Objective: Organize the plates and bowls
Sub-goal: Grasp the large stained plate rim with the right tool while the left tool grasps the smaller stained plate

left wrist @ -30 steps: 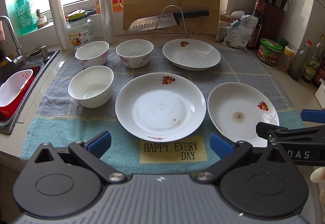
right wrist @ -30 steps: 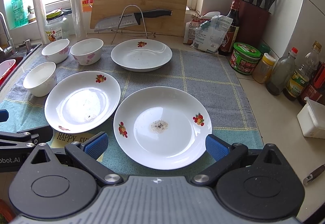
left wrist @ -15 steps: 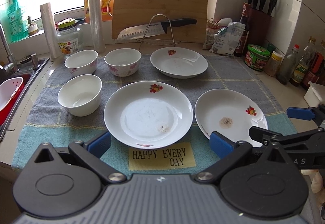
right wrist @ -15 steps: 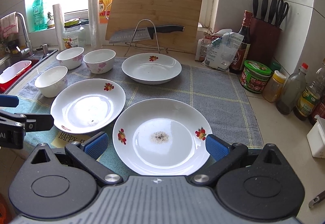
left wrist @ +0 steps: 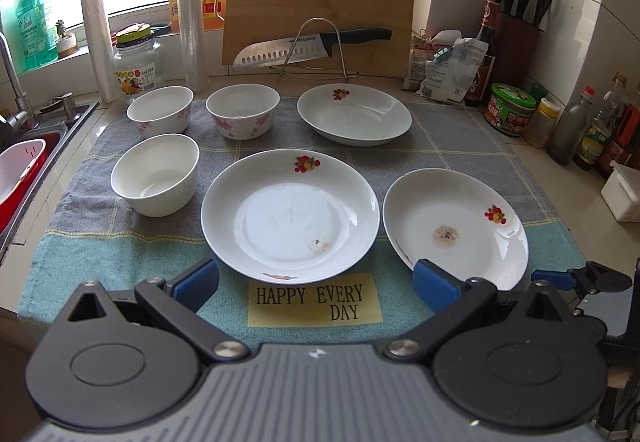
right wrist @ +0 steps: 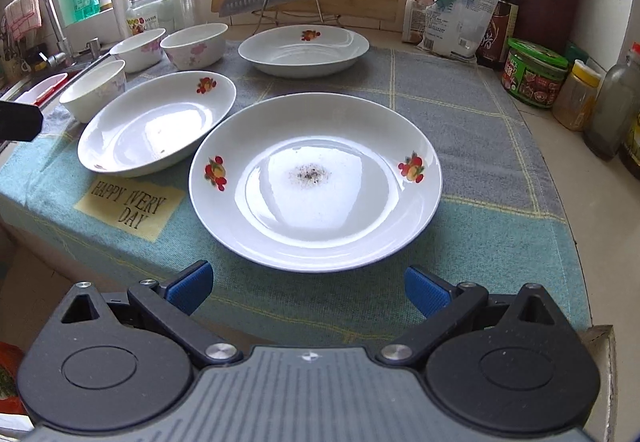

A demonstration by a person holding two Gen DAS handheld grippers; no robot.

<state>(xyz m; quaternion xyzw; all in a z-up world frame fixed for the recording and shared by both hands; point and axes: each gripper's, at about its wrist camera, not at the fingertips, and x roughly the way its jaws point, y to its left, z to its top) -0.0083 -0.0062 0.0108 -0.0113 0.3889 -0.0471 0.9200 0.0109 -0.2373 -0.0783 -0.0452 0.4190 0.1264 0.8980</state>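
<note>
Three plates (left wrist: 290, 217), three bowls (left wrist: 156, 173) upright, rims up

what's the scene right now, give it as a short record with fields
surface: towel mat on a kitchen counter
plates: three, none stacked: near right plate, middle plate, far plate
bowls: three, separate, on the mat's left: plain white bowl, two floral bowls
residue: dark speckled spot in the near right plate's centre
left gripper: open, empty, facing the middle plate
right gripper: open, empty, just short of the near right plate's rim
progress: no stacking done yet
</note>
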